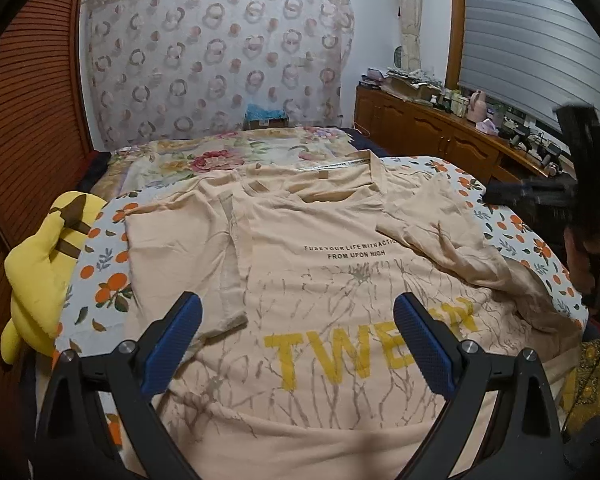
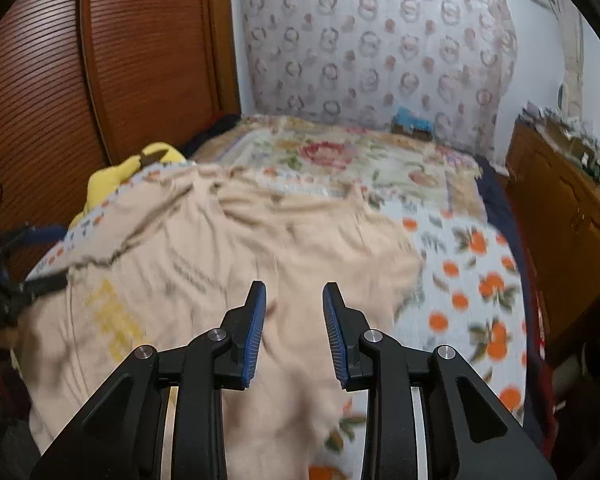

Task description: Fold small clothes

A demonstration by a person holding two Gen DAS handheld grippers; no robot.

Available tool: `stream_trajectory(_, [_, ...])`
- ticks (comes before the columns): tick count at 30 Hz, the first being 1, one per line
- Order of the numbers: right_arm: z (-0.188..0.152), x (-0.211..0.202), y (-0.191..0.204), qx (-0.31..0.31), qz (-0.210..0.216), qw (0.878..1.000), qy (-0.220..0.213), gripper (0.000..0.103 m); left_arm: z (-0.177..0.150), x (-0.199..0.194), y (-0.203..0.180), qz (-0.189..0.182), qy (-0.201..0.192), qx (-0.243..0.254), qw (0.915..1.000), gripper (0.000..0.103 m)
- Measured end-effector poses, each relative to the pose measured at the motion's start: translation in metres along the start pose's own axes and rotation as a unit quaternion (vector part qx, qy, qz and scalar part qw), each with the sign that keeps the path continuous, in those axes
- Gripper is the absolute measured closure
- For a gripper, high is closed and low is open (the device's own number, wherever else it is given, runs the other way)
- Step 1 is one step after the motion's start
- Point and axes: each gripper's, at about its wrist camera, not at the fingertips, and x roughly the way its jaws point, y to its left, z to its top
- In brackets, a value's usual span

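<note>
A peach T-shirt (image 1: 320, 280) with yellow letters and black print lies front up on the bed. Its left side is folded inward along a seam; its right sleeve (image 1: 452, 240) lies rumpled. My left gripper (image 1: 298, 320) is open wide and empty, above the shirt's lower chest. My right gripper (image 2: 294, 312) is open and empty above the shirt's (image 2: 240, 272) right side; this view is blurred. The right gripper also shows as a dark blurred shape at the right edge of the left wrist view (image 1: 572, 200).
An orange-print sheet (image 2: 472, 288) covers the near bed, a floral quilt (image 1: 236, 156) lies behind. A yellow plush toy (image 1: 40, 264) sits at the bed's left edge by a wooden slatted door (image 1: 28, 120). A cluttered wooden cabinet (image 1: 440, 128) stands to the right.
</note>
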Motion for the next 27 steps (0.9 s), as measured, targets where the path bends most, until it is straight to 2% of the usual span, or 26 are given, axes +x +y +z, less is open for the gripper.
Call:
stream_trajectory(4, [-0.03,0.005,-0.006,0.015,0.002,0.999,0.037,0.075,-0.007,0.001,-0.005,-0.014,0.003,-0.007,0.9999,0.005])
stream_trajectory(10, [-0.057,0.011,0.002,0.022,0.015,0.998,0.065,0.075,-0.012,0.002,-0.011,-0.016,0.008,-0.005,0.9998,0.005])
stream_trajectory(12, [-0.061,0.014,0.006,0.016,0.016,0.997,0.07,0.083,-0.013,0.002,-0.011,-0.015,0.007,-0.005,0.9999,0.005])
stream_trajectory(14, [-0.062,0.015,0.009,0.009,0.013,0.998,0.067,0.092,-0.015,0.002,-0.012,-0.012,0.008,-0.005,0.9999,0.005])
stream_trajectory(17, [-0.057,0.01,0.011,0.008,0.033,0.998,0.055,0.098,-0.017,0.001,-0.012,-0.013,0.007,-0.008,0.9999,0.005])
stream_trajectory(21, [-0.05,0.0,0.024,-0.002,0.058,0.998,0.035,0.099,-0.017,0.001,-0.012,-0.012,0.007,-0.009,0.9999,0.005])
stream_trajectory(27, [-0.051,-0.001,0.048,-0.017,0.103,0.993,0.047,0.1,-0.018,-0.002,-0.006,-0.009,0.001,-0.016,0.9998,0.005])
